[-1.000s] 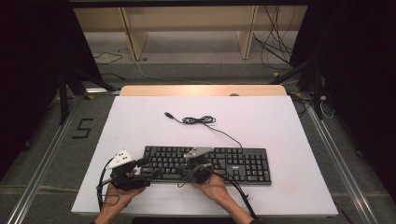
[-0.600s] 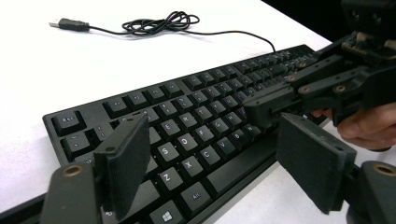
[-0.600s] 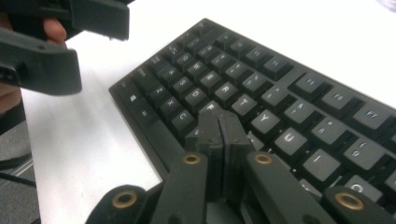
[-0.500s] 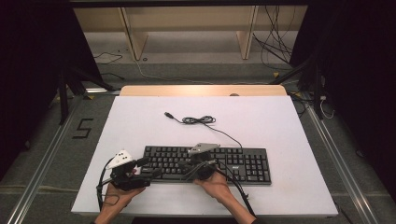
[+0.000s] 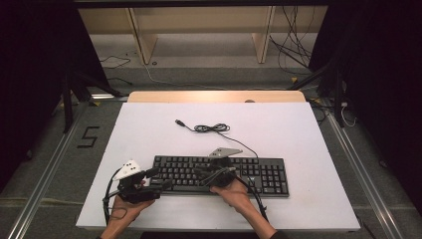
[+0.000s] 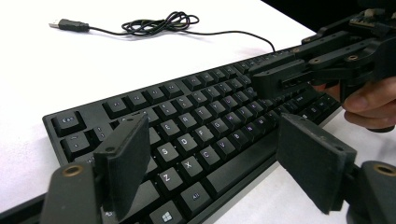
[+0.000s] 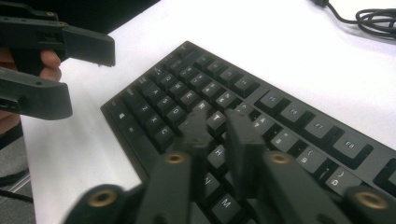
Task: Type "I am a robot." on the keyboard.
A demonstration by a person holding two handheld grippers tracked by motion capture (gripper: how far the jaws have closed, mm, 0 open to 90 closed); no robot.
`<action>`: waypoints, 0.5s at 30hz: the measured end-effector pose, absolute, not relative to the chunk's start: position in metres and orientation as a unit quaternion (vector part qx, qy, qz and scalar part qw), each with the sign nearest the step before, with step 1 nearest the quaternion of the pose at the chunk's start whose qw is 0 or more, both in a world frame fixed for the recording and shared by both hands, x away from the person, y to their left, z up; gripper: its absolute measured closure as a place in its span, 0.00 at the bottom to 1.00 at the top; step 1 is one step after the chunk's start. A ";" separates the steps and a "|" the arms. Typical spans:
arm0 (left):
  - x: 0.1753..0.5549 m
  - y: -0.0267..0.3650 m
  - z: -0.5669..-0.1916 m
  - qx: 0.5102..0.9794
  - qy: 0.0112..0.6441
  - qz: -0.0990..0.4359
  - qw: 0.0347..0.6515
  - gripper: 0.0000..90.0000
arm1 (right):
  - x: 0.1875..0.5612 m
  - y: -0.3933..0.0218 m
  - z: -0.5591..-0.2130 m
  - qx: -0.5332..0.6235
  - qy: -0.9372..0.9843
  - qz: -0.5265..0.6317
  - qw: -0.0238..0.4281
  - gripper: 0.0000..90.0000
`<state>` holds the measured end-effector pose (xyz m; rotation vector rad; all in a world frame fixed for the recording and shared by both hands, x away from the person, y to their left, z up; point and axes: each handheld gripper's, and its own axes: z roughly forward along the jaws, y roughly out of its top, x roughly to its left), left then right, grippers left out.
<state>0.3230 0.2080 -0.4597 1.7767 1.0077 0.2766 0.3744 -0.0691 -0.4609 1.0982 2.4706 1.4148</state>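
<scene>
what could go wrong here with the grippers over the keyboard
The right gripper, jaws just opening a little with nothing between them, hangs close over the keyboard; its tips might catch neighbouring keys. The left gripper, open at the keyboard's left end, could nudge it. The loose cable behind might snag.

The high view looks down over the table (image 5: 149, 129); both gripper views face the keyboard (image 6: 205, 126) closely, from opposite ends.
</scene>
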 end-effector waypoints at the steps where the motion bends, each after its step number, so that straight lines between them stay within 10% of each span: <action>1: 0.323 0.208 -0.460 0.739 0.419 0.115 0.514 0.28 | 0.375 -0.070 -0.461 0.358 0.808 0.466 0.044 0.83; 15: 0.323 0.208 -0.460 0.739 0.419 0.115 0.515 0.28 | 0.382 -0.080 -0.457 0.372 0.803 0.464 0.044 0.56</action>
